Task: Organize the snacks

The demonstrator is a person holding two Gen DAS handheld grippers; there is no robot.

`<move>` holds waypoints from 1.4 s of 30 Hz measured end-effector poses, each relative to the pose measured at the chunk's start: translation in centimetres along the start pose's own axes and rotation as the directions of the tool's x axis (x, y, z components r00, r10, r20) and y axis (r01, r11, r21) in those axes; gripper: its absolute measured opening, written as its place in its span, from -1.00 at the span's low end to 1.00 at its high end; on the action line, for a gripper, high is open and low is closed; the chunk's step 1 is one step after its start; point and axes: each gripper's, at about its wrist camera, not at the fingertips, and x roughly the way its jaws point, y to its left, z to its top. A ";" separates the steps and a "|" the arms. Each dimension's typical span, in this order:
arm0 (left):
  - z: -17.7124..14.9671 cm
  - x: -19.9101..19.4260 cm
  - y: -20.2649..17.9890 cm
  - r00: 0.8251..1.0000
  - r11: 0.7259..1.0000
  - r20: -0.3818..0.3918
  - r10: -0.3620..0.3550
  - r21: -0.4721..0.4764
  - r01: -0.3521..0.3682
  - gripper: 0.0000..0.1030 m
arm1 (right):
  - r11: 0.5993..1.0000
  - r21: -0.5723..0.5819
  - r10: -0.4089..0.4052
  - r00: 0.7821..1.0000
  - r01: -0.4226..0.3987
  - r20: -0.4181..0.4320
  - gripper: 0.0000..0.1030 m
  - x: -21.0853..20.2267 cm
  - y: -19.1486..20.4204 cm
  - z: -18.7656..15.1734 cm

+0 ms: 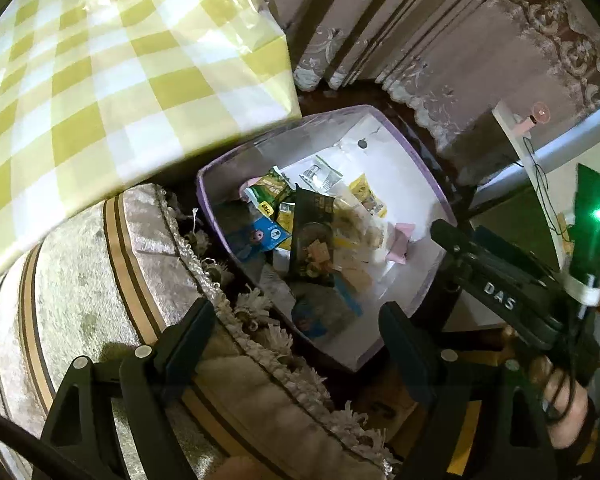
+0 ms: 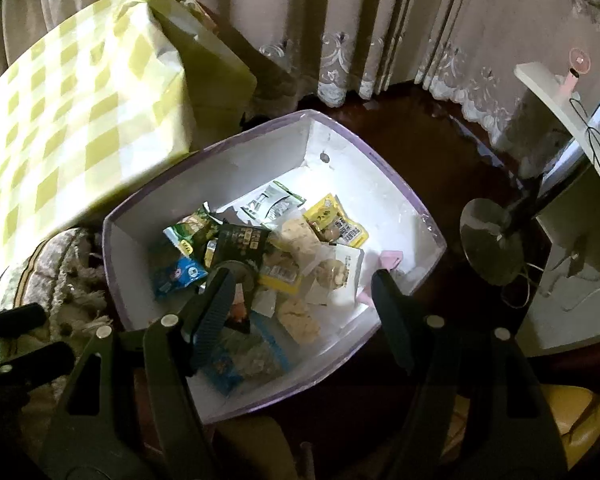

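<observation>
The snack packets point(image 2: 268, 256) lie in a loose heap inside a white box with a lilac rim point(image 2: 404, 196), which sits on the dark floor point(image 2: 432, 128) beside a cloth-covered worktop. Among them a black packet point(image 2: 240, 242) lies near the middle, a green packet point(image 2: 194, 228) and a small blue packet point(image 2: 180, 276) towards the box's left wall, a yellow packet point(image 2: 336, 220) and a white-and-grey pouch point(image 2: 274, 202) further back, pale biscuit-like pieces in clear wrap between them, and a pink wrapper point(image 2: 390, 260) by the right wall. The far half of the box floor is bare.

The right gripper point(image 2: 300, 304) hangs above the near part of the box, pointing steeply down, its jaws standing wide apart with nothing between them; the left finger lies over the black packet in the view, though whether it touches cannot be told. In the left wrist view this gripper point(image 1: 496, 280) reaches in from the right edge, held in a hand point(image 1: 564, 404) wrapped around its grip.

The left gripper point(image 1: 300, 320) points steeply down over the near left corner of the box point(image 1: 416, 160), jaws likewise wide open and empty, one finger over a striped, fringed velvet cushion point(image 1: 100, 260), the other over the box's near rim.

A yellow-and-white checked cloth point(image 1: 100, 80) covers the worktop to the left. Lace-trimmed curtains point(image 2: 340, 40) hang behind, and a round metal stand base point(image 2: 488, 240) rests on the floor right of the box.
</observation>
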 end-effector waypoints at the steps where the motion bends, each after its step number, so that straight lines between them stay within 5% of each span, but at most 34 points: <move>1: 0.0 0.0 0.1 1.000 1.000 0.002 -0.001 -0.004 0.001 0.66 | 1.000 -0.003 0.000 1.000 0.000 0.003 0.42 -0.1 0.1 -0.1; 42: 0.5 0.5 0.4 1.000 0.999 0.014 0.006 -0.032 -0.005 0.71 | 1.000 -0.010 0.004 1.000 -0.003 0.008 0.42 -0.6 0.1 -0.4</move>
